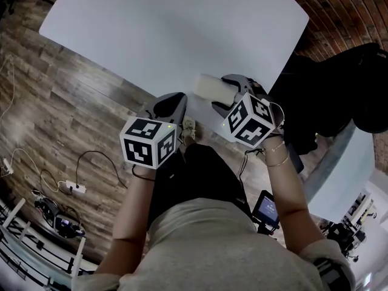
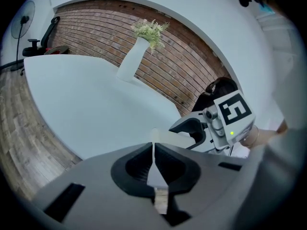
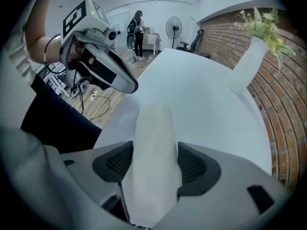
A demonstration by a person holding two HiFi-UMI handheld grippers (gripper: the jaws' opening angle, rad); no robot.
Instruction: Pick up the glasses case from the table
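My left gripper (image 2: pixel 153 147) is closed on nothing, over the table's near edge. Just beside it, my right gripper (image 3: pixel 156 164) points steeply down, jaws wide, pads against both sides of the pale glasses case (image 1: pixel 213 88) lying on the white table (image 1: pixel 182 29). A vase (image 3: pixel 247 66) stands farther back.

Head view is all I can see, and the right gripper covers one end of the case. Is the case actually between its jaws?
Observer: Yes. The right gripper view shows the case between the right gripper's jaws, which stand wide apart. I can't tell whether the pads press it.
Operator: And the left gripper's jaws?
Observer: The left gripper is shut, with nothing in it.
Operator: Anything farther up that I can't see?
Observer: A white vase with flowers stands at the table's far edge.
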